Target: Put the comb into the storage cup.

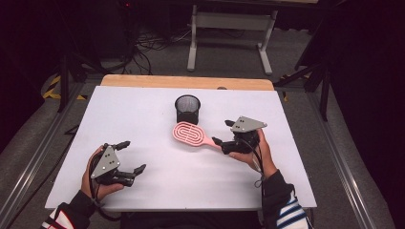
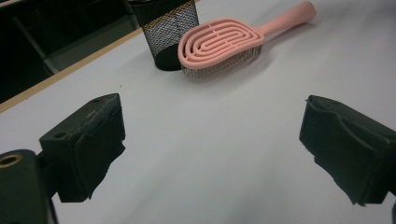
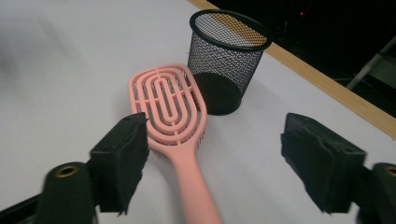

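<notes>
Two grippers both spread wide: right gripper (image 1: 222,132) sits at the pink hairbrush's (image 1: 188,133) handle end, probably lining up a grab, brush lying bristles-down just at 6 o'clock of the mesh cup (image 1: 187,109), left gripper (image 1: 132,156) idling at 8 o'clock.

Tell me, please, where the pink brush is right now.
In the high view the brush lies mid-table, just in front of the mesh cup, its handle toward the right tool.
</notes>
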The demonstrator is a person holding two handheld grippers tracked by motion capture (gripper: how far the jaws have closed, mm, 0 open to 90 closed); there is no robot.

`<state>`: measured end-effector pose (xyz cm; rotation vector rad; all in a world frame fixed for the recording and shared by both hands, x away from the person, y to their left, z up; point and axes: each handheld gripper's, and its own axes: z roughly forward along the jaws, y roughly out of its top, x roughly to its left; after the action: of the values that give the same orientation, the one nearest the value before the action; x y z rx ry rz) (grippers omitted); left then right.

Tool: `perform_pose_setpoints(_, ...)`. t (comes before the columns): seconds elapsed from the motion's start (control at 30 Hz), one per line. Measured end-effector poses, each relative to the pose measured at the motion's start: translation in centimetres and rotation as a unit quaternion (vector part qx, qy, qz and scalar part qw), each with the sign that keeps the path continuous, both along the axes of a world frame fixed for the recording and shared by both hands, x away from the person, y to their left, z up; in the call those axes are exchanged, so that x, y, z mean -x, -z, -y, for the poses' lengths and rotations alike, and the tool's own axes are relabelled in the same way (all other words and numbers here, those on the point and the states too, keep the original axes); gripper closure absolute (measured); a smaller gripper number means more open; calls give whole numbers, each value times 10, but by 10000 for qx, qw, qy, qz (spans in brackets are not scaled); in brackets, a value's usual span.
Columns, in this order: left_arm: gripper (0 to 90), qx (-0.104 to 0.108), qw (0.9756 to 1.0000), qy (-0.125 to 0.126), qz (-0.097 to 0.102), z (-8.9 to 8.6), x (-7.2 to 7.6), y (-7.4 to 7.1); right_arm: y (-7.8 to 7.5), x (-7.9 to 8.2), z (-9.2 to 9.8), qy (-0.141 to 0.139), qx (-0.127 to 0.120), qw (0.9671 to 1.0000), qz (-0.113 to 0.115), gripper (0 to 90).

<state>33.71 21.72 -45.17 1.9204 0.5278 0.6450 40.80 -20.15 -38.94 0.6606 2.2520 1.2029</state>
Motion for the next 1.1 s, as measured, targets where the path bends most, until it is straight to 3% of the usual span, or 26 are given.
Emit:
perform_pose_setpoints(0.07, 79, -8, 10000, 12, -5, 0, 0, 0, 0, 1, -1, 26, 73, 10000, 35, 187)
perform_pose_setpoints(0.27, 79, 21, 10000, 2, -2, 1, -1, 0, 0, -3, -5, -54, 167, 9996, -222, 105)
perform_pose_setpoints(0.47, 79, -25, 10000, 4, -18, 2, -1, 0, -3, -7, -11, -145, 666, 9969, -390, 98)
perform_pose_setpoints(0.67, 79, -10, 10000, 12, -45, 2, -2, 1, -3, -22, -26, -236, 1350, 9886, -627, 108)
perform_pose_setpoints(0.87, 79, -22, 10000, 18, -46, 2, -2, 2, 8, -42, -37, -353, 1802, 9784, -948, 127)
perform_pose_setpoints(0.97, 79, -25, 10000, 23, -57, 2, -2, 2, 12, -48, -41, -450, 1907, 9739, -1147, 127)
perform_pose_setpoints(1.1, 79, -26, 10000, 31, -65, 2, -2, 2, 18, -54, -49, -541, 2149, 9654, -1373, 136)
